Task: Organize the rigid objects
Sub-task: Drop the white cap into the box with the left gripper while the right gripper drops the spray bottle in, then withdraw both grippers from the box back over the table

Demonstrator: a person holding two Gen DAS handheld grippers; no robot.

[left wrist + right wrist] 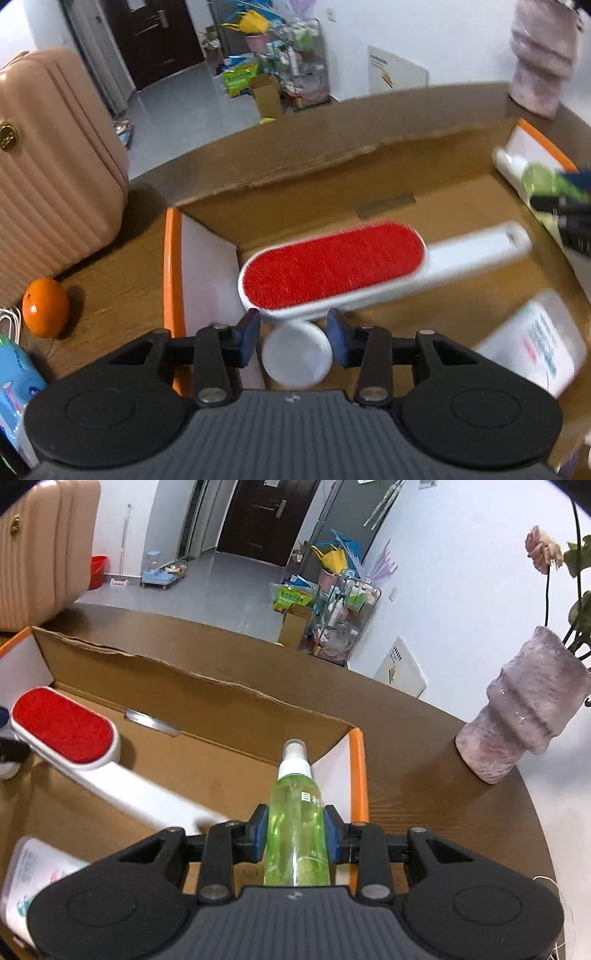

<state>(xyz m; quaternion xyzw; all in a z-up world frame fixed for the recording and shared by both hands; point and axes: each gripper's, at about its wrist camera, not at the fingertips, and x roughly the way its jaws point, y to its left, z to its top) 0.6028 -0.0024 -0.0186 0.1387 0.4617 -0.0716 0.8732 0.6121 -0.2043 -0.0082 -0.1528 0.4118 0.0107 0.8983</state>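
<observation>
Your right gripper [297, 840] pinches the green spray bottle [296, 834] over the cardboard box [207, 698].
Light, slick plastic (grip mid-body); left gripper [291, 338] stands spread beside a white jar [297, 356].

Left gripper [293, 338], right gripper [295, 830]: black linkage arms, blue pads [260, 836], silver pivot screws, ribbed grey housing, round black discs.
</observation>
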